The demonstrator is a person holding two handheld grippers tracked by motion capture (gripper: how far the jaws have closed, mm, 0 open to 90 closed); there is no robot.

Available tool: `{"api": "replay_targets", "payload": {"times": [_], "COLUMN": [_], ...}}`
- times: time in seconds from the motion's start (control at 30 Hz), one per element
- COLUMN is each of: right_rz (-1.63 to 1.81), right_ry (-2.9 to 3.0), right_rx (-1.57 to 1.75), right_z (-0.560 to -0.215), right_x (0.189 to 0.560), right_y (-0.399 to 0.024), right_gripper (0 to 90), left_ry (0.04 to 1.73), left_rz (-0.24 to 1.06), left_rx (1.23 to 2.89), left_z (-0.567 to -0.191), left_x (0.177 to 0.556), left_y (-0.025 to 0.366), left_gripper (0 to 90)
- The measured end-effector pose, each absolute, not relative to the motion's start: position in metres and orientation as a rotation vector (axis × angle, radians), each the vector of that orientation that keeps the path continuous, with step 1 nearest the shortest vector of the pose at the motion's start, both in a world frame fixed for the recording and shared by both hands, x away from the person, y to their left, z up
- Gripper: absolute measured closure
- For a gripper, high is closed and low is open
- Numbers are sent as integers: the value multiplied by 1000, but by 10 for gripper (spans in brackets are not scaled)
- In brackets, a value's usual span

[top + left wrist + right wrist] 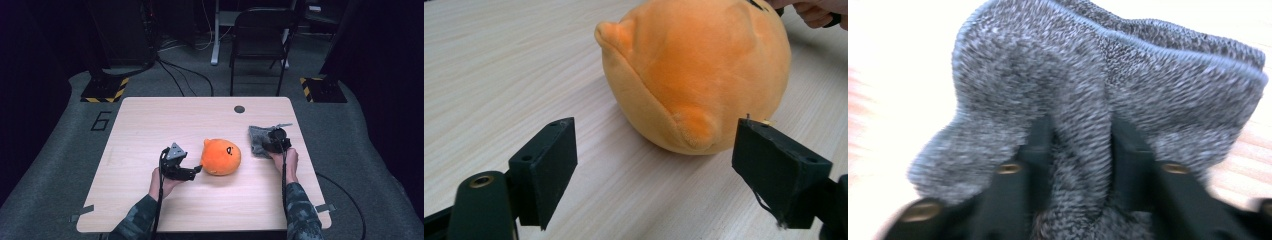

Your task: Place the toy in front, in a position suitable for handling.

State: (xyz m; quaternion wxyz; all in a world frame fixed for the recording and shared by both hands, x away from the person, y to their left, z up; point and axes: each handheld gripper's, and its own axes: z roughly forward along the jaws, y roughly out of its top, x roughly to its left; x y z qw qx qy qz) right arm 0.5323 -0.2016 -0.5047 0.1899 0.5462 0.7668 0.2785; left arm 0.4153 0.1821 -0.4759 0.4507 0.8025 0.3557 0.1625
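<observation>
Right hand-held gripper [1080, 150] pinches the blurred grey cloth [1108, 85] — left hand-held gripper [654, 165] gapes before the orange plush [696, 70].

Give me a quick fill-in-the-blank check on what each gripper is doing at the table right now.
1. The right gripper has its jaws pinched on a fold of the grey ____.
2. The orange plush toy lies on the table between the grey cloth and the ____ gripper.
3. The left gripper faces the plush toy with its jaws ____, neither pad touching it.

Missing words: cloth; left; open
</observation>
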Motion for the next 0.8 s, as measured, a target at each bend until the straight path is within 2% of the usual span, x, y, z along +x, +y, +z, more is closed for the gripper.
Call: {"api": "replay_targets", "payload": {"times": [0.1,0.17,0.3,0.5,0.67,0.8], "right_rz": [792,807,878,902,892,860], "right_ry": [2149,2134,2076,2071,2085,2093], "right_rx": [1541,1541,1532,1462,1445,1466], "right_z": [-504,-503,-484,-447,-443,-453], "right_x": [531,530,520,482,447,424], "right_y": [-199,-200,-206,-214,-222,-228], "right_gripper": [777,793,796,791,784,775], "left_ry": [873,866,868,868,865,857], "left_rz": [385,391,393,389,388,385], "left_rx": [1981,1985,1969,1971,1970,1978], "left_z": [-475,-475,-475,-475,-475,-476], "left_x": [414,414,414,414,413,413], "left_y": [183,184,183,183,182,182], "left_gripper": [187,184,178,172,170,171]}}
